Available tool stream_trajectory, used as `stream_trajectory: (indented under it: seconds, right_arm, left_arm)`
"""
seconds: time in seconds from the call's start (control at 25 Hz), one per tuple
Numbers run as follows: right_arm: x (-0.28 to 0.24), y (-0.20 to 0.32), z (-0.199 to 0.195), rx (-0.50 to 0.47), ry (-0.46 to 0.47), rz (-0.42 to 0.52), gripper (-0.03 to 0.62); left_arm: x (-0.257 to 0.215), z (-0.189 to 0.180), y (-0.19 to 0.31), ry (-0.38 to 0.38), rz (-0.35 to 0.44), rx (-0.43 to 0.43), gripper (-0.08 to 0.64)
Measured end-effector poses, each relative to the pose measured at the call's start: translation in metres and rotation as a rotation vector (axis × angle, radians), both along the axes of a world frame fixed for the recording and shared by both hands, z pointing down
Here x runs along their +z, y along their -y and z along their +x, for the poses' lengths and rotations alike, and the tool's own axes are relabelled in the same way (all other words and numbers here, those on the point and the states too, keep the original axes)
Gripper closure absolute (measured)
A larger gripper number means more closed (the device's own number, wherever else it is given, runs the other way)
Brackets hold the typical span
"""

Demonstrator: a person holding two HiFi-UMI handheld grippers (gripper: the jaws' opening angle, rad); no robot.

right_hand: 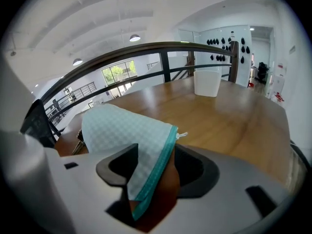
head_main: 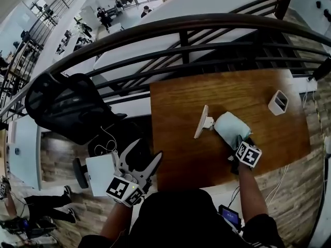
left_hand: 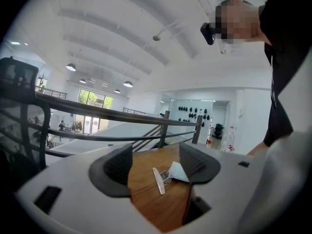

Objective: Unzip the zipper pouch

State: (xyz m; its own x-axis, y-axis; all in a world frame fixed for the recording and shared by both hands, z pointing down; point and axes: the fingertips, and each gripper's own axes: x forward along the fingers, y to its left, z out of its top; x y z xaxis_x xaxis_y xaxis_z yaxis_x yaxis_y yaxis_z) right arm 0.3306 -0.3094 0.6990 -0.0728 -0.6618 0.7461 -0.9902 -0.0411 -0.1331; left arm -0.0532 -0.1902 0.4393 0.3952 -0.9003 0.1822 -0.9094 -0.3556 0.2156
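The zipper pouch (head_main: 230,127), pale checked cloth with a teal zipper band, lies on the wooden table (head_main: 207,164). Its far end is held in a large clip (head_main: 202,122). My right gripper (head_main: 239,143) is at the pouch's near end. In the right gripper view the pouch (right_hand: 122,130) hangs between the jaws against the left one, with a gap to the right jaw, so the right gripper (right_hand: 151,162) is open. A small white pull (right_hand: 181,135) sticks out at the band's end. My left gripper (head_main: 146,150) hovers off the table's left edge, open and empty (left_hand: 156,162).
A white square cup (head_main: 279,103) stands at the table's far right. A curved dark railing (head_main: 181,25) runs behind the table. A black mesh chair (head_main: 67,107) stands to the left. In the left gripper view the clip (left_hand: 158,180) and pouch (left_hand: 178,172) show ahead.
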Motion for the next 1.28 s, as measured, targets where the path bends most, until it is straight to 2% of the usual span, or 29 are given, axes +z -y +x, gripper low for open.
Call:
stream_trajectory:
  seconds: [0.28,0.52,0.6,0.8,0.92,1.2,1.28]
  right_arm:
    - [0.010,-0.005,-0.003,-0.054,-0.058,-0.071,0.381]
    - [0.009,-0.015,-0.002,-0.064,-0.078,-0.060,0.492]
    - [-0.004,-0.017,-0.003,-0.060,-0.103,-0.033,0.558]
    - [-0.039,-0.025,-0.019,-0.077,-0.110,0.057,0.576]
    - [-0.068,-0.028,-0.033,-0.140,-0.154,0.136,0.577]
    - [-0.124,-0.042,-0.064,-0.311,-0.347,0.262,0.580]
    - [-0.136,-0.049,-0.079,-0.373,-0.342,0.293,0.580]
  left_arm:
    - [-0.001,0.007,-0.003,0.003,0.004,-0.021,0.261]
    - [0.002,-0.003,-0.006,-0.006,0.008,-0.016,0.261]
    - [0.001,-0.006,-0.004,-0.014,0.010,0.004,0.261]
    - [0.000,-0.008,0.000,-0.040,0.013,0.081,0.261]
    - [0.000,-0.005,0.003,-0.053,0.022,0.130,0.261]
    - [0.008,0.001,0.001,-0.092,0.011,0.220,0.261]
    - [0.011,0.004,0.000,-0.088,0.006,0.261,0.261]
